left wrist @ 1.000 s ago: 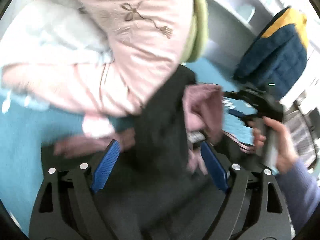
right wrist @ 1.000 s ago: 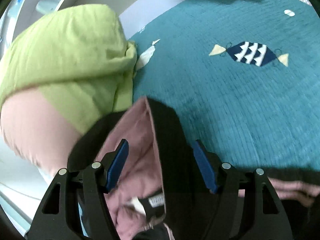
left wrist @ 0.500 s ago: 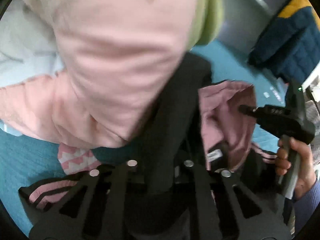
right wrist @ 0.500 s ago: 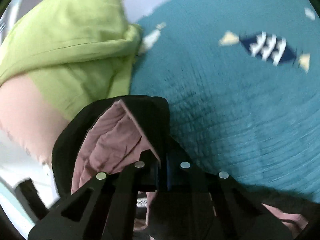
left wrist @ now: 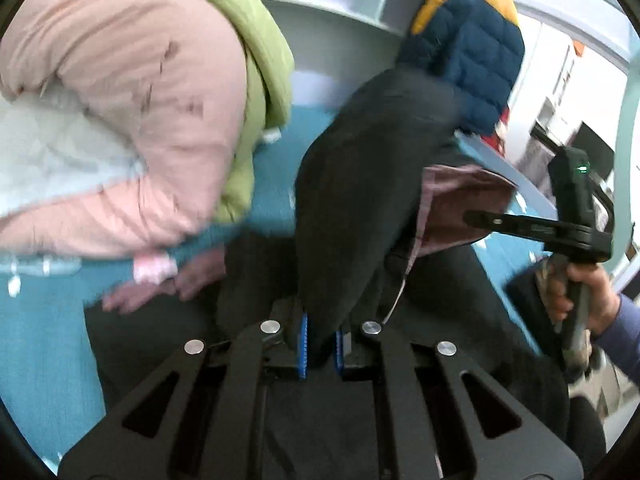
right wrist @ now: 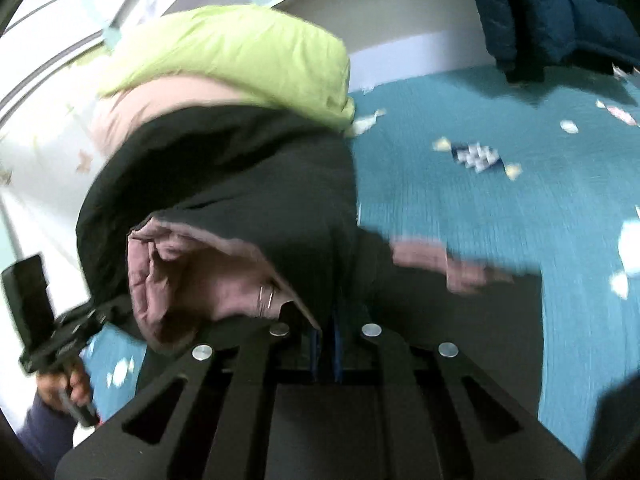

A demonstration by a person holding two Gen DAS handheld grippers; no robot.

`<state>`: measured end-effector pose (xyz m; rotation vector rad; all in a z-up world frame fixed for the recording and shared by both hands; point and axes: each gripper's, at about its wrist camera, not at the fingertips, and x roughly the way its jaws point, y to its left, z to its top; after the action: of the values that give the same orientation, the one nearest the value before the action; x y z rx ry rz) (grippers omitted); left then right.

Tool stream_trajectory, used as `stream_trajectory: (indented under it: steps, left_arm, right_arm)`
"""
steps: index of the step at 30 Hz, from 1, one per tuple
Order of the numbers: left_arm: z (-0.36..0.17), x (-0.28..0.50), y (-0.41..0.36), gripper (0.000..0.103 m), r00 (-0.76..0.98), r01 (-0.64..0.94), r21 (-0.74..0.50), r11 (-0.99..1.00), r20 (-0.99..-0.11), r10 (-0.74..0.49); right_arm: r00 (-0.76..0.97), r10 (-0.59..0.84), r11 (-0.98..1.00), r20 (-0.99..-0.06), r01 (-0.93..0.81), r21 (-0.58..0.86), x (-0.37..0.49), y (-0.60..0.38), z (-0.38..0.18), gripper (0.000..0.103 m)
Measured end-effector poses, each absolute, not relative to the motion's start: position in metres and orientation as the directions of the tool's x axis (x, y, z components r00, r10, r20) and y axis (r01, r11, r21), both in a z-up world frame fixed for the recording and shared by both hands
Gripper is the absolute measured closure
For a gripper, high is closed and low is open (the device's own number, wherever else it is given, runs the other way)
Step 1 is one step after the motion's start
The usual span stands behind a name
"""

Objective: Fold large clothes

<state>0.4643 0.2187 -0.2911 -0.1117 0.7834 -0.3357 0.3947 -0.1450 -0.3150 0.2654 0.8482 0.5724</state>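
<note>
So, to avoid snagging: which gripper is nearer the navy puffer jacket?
Right gripper: below the navy puffer jacket, jaws opening around black jacket; left gripper farther, near pink bedding.

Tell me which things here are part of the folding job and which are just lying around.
In the job:
- black jacket with pink lining
- left gripper, shut on the jacket
- right gripper, pinching the jacket's edge, jaws just starting to open

Lying about:
- pink coat
- green coat
- navy puffer
- teal bedspread
</note>
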Motion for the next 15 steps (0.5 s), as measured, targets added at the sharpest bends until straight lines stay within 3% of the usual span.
stream_trajectory:
  steps: [5, 9, 11, 13, 15]
  left_arm:
    - [-0.330, 0.415, 0.210, 0.094, 0.602, 0.237, -0.204, 0.950, -0.737, -0.308]
    - [-0.342, 0.398, 0.205, 0.093, 0.599, 0.209, -0.192, 0.959, -0.750, -0.281]
    - [-0.343, 0.392, 0.205, 0.093, 0.606, 0.191, -0.196, 0.962, -0.747, -0.273]
    - [-0.344, 0.389, 0.206, 0.092, 0.621, 0.179, -0.194, 0.965, -0.738, -0.264]
    - [-0.340, 0.378, 0.202, 0.090, 0.630, 0.177, -0.168, 0.970, -0.737, -0.243]
  right_arm:
    - [0.478, 0.529, 0.848, -0.701, -0.277, 0.452, 0.324, -0.174, -0.344, 0.082]
    - [0.518, 0.526, 0.840, -0.674, -0.192, 0.508, 0.302, -0.200, -0.332, 0.060]
    - [0.536, 0.544, 0.814, -0.645, -0.153, 0.560, 0.300, -0.203, -0.320, 0.059]
    - [0.525, 0.568, 0.783, -0.634, -0.108, 0.612, 0.307, -0.198, -0.314, 0.048]
    - [0.458, 0.632, 0.721, -0.625, -0.053, 0.691, 0.316, -0.191, -0.321, 0.045]
